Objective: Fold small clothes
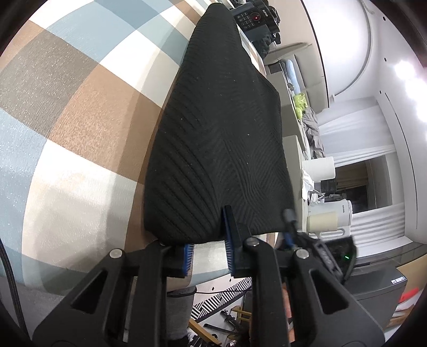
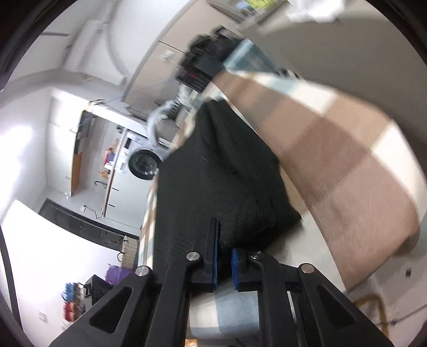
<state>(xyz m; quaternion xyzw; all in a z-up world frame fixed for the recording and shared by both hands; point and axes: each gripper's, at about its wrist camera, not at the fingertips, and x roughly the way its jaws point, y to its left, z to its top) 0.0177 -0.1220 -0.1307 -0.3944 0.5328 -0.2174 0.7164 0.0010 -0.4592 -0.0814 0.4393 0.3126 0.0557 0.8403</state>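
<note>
**Both grippers on the near hem of the black knit**

Nearest to me, the left gripper has its blue pads nearly together on the near edge of the black ribbed garment; one finger lies on top of the cloth, the other is under the hem, so I read it as pinching that edge. The right gripper, seen through its own blurred camera, is closed down the same way on the same hem, with the black knit bunched up ahead of its pads.

The garment lies lengthwise on the checked tablecloth, stretching away from both grippers towards the far end of the table.

I would say this is the start of a fold: the near edge is taken at two points. The next move calls for lifting both together, level, and carrying the hem over towards the far end without letting the knit slip or twist.

Farther off stands a dark appliance with a keypad; its lettering is too small to read. A white kettle sits off to the side, no brand legible.
</note>
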